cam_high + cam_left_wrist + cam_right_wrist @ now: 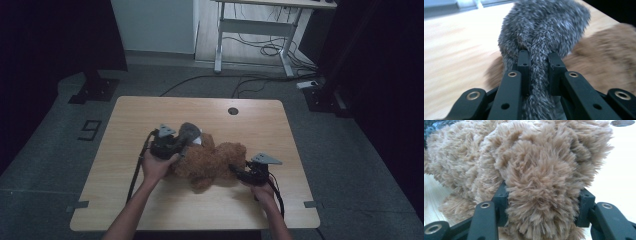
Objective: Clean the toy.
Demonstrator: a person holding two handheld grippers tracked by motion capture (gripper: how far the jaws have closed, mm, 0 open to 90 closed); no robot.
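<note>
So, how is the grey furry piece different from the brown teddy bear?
The grey furry piece is smaller than the brown teddy bear and grey, not brown. The left claw pinches the grey piece in a narrow fold; the right claw grips a thick part of the bear. Both are plush.

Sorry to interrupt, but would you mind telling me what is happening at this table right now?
A person at the wooden table is working with a hand-held gripper in each hand on a brown teddy bear lying there. The left hand-held gripper is shut on a grey furry piece at the bear's far end. The right hand-held gripper is clamped on a plush part of the bear at its near right side.
</note>
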